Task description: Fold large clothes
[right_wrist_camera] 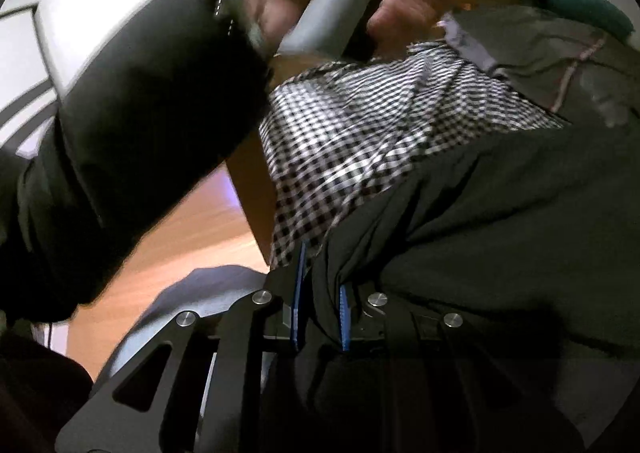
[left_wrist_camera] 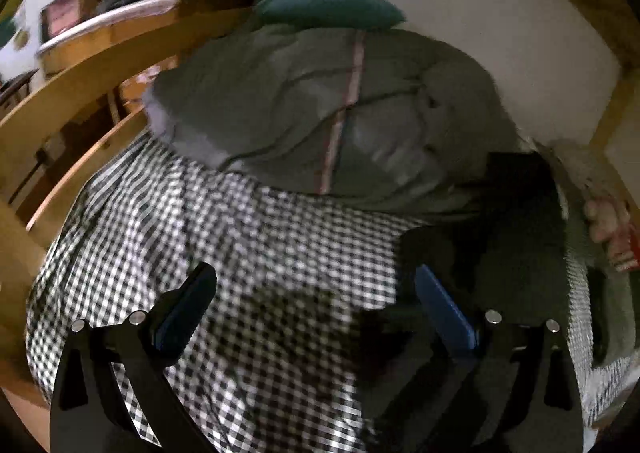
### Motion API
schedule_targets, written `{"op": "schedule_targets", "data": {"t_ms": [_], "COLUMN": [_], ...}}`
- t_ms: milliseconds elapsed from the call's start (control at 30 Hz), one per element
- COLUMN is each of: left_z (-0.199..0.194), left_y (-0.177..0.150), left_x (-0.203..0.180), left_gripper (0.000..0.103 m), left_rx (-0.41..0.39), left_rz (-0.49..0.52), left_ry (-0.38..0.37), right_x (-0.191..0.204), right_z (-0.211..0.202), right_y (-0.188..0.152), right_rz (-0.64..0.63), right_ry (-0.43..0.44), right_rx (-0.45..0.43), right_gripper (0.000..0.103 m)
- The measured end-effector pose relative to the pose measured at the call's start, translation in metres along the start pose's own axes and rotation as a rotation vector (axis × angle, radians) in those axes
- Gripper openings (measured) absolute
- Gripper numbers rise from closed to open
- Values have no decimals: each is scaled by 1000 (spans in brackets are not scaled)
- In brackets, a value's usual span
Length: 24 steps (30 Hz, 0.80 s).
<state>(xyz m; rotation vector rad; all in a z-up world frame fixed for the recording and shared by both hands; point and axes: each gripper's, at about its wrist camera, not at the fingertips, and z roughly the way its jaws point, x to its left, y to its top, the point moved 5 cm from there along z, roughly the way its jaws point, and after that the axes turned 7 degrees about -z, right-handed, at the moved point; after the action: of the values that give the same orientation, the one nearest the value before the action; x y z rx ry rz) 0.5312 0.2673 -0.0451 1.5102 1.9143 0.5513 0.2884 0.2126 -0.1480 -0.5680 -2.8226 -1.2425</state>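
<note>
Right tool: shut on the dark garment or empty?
Shut on it. The right tool has its blue pads pinching a bunched fold of the dark garment.

Left tongs (left_wrist_camera: 316, 285) spread wide, empty, above checkered sheet (left_wrist_camera: 248, 237); grey quilt (left_wrist_camera: 320, 113) beyond.

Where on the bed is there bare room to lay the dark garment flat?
The checked sheet lies bare between the wooden rail and the dark garment, in front of the grey duvet. The far end is crowded with the duvet and green pillow. The right hand-held gripper pinches the garment.
</note>
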Motion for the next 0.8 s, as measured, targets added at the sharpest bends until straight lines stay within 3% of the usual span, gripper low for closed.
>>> {"op": "schedule_targets", "data": {"t_ms": [133, 333, 467, 633, 733, 800], "left_z": [15, 58, 96, 158, 206, 228], "left_y": [-4, -9, 14, 48, 32, 17], "left_x": [-47, -136, -168, -169, -167, -168], "left_gripper": [98, 98, 98, 98, 99, 99], "left_rx": [89, 87, 92, 165, 267, 279], "left_rz": [136, 424, 434, 269, 322, 385], "left_ry": [-46, 66, 85, 120, 185, 214], "right_x": [3, 27, 24, 33, 30, 23], "right_z": [36, 64, 70, 71, 72, 67], "right_y": [-6, -8, -12, -14, -15, -13], "right_rz": [-22, -92, -62, -80, -73, -41], "right_ry": [32, 76, 129, 145, 151, 161], "right_rx": [81, 130, 142, 137, 127, 105], "right_gripper": [15, 15, 15, 17, 18, 18]}}
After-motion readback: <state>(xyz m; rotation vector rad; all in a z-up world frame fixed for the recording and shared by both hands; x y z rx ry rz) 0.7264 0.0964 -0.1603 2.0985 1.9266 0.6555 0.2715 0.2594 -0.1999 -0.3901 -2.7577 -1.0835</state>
